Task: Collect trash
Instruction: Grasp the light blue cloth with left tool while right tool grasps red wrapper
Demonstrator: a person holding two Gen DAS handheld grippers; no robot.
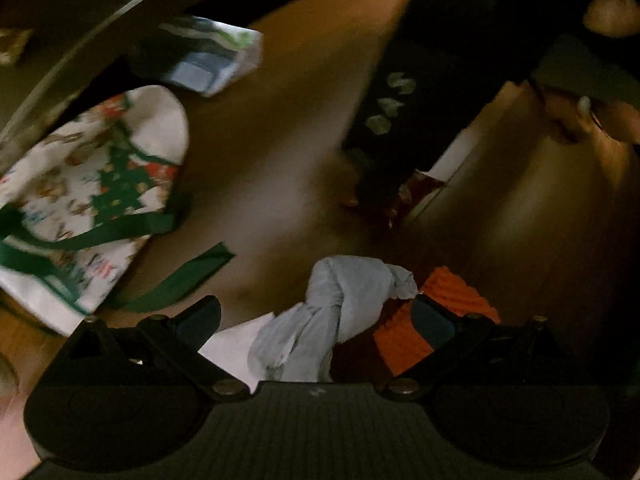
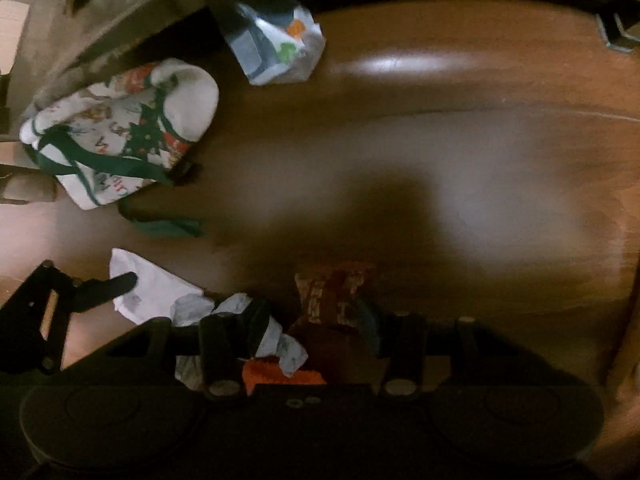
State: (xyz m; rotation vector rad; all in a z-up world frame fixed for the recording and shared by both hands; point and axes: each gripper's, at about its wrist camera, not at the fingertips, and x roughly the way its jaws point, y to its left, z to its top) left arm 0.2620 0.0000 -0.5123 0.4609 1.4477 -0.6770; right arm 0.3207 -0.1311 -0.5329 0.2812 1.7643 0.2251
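Observation:
On the brown wooden floor lies a small heap of trash: a twisted pale grey tissue [image 1: 340, 308], an orange ribbed piece [image 1: 452, 300] and a white paper sheet [image 1: 240, 340]. My left gripper [image 1: 314, 312] hangs open just above it, pointing down, with the tissue between its spread fingers and untouched. In the right wrist view my right gripper [image 2: 312, 332] stands open over a dark red wrapper [image 2: 332, 300], with the tissue [image 2: 280, 344] and the orange piece [image 2: 280, 376] by its left finger. One of the left gripper's fingers [image 2: 120, 282] lies over the white paper [image 2: 156, 292].
A white printed tote bag [image 1: 100, 184] with green handles lies to the left near a curved grey edge [image 1: 80, 52]. Beyond it is a blue and white snack pack [image 2: 276, 44]. A person's hand [image 1: 580, 116] shows at the right. Small crumpled scraps [image 1: 388, 104] lie on a dark patch.

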